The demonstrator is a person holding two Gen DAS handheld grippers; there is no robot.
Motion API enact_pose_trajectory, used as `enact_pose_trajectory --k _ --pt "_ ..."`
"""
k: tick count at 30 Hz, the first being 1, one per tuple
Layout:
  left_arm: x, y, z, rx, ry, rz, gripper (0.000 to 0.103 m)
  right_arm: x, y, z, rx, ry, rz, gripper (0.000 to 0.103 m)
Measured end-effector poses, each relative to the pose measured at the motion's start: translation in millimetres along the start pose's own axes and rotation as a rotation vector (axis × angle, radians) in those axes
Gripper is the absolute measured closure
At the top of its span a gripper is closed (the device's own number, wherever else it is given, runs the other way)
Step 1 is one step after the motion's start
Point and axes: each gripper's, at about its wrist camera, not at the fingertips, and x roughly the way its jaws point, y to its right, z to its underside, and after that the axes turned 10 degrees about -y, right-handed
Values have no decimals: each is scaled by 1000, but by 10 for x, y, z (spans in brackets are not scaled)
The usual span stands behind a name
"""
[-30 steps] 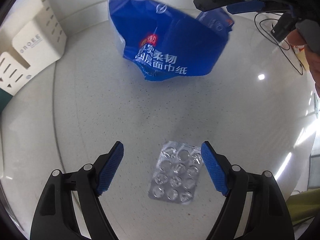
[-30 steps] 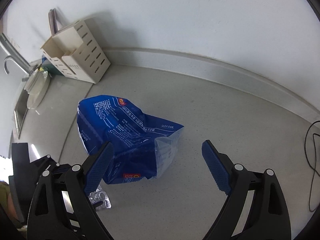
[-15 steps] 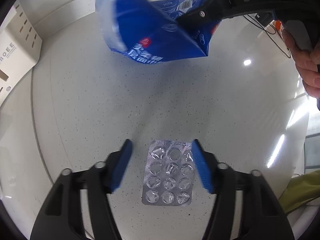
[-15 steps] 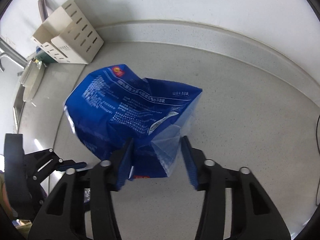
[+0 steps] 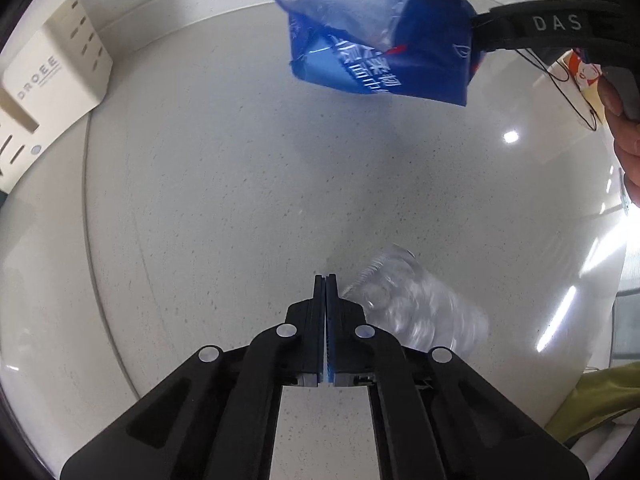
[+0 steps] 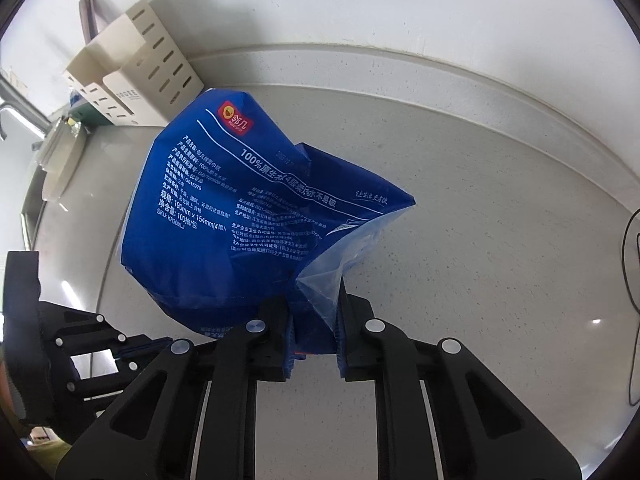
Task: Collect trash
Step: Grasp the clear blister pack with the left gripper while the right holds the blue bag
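Note:
An empty blue tissue wrapper (image 6: 256, 216) hangs lifted off the counter, pinched at its clear end by my right gripper (image 6: 314, 320), which is shut on it. It also shows at the top of the left wrist view (image 5: 380, 40). My left gripper (image 5: 325, 280) has its jaws fully together. A silver blister pack (image 5: 416, 304), blurred, sticks out to the right of the left fingers (image 5: 319, 312); whether its edge is clamped between them I cannot tell.
A cream slotted utensil holder (image 6: 132, 68) stands at the back left against the wall, also in the left wrist view (image 5: 44, 76). A sink edge (image 6: 52, 168) lies at far left. A black cable (image 6: 632, 280) runs along the right. The speckled countertop (image 5: 240, 184) spreads between.
My right gripper closed on the blue wrapper and lifted it off the counter. My left gripper closed completely, and the blister pack shifted to the right of its fingers.

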Motion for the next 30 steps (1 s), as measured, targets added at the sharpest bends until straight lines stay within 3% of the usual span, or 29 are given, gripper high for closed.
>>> enact_pose_trajectory --k 10,12,13,14,21,30 --pt "-68 -84 169 -65 11 36 100 -87 11 87 -3 26 8 90" --pt "-61 -112 148 -65 13 39 87 -87 -5 97 -3 27 8 90" --pt "-62 -147 138 -64 14 40 74 -91 -11 107 -5 28 8 90" --pt "-62 -148 135 -62 18 41 70 -101 -7 124 -5 28 10 90" --pt "-122 -255 66 -53 24 52 70 -87 -12 126 -6 27 17 90" --pt "-64 -245 171 -53 10 121 70 -105 -2 114 -3 36 20 90"
